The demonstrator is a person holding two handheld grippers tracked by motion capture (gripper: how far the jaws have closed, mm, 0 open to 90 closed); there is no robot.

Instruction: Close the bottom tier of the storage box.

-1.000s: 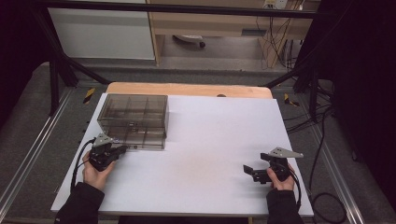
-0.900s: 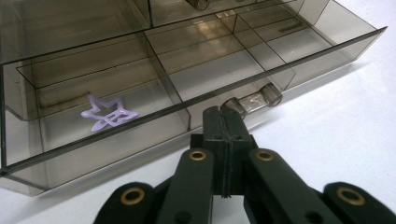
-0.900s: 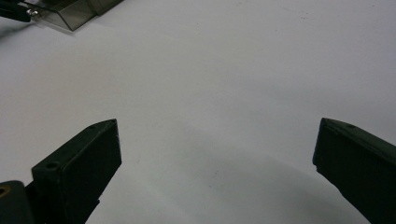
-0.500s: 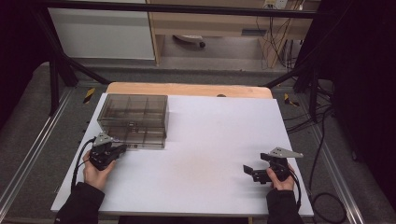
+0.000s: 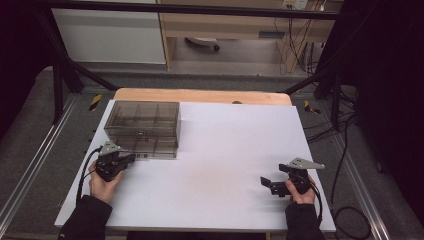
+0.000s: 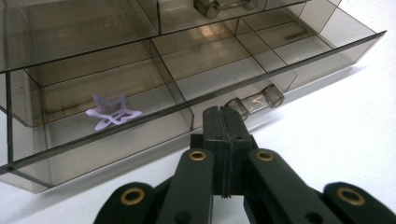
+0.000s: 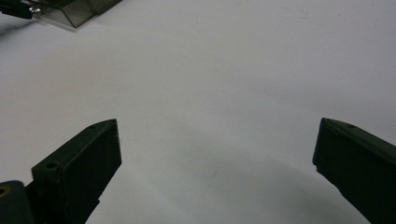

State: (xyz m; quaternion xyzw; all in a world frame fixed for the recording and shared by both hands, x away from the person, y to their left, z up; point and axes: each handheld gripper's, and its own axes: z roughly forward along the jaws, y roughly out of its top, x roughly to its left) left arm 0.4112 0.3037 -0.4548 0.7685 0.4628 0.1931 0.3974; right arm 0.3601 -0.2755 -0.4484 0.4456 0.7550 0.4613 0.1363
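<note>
Two claws, yours: the left gripper [image 6: 225, 122] is pressed flat shut, its tips just short of the clear knob [image 6: 256, 100] on a smoky plastic drawer [image 6: 154, 98]; a pale star [image 6: 113, 112] lies beyond-left. Your right gripper [image 7: 217, 154] gapes wide over matte white table [image 7: 233, 70]

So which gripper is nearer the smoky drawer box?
Left. The left gripper sits right at the front of the drawer box; the right gripper is far across the table.
</note>
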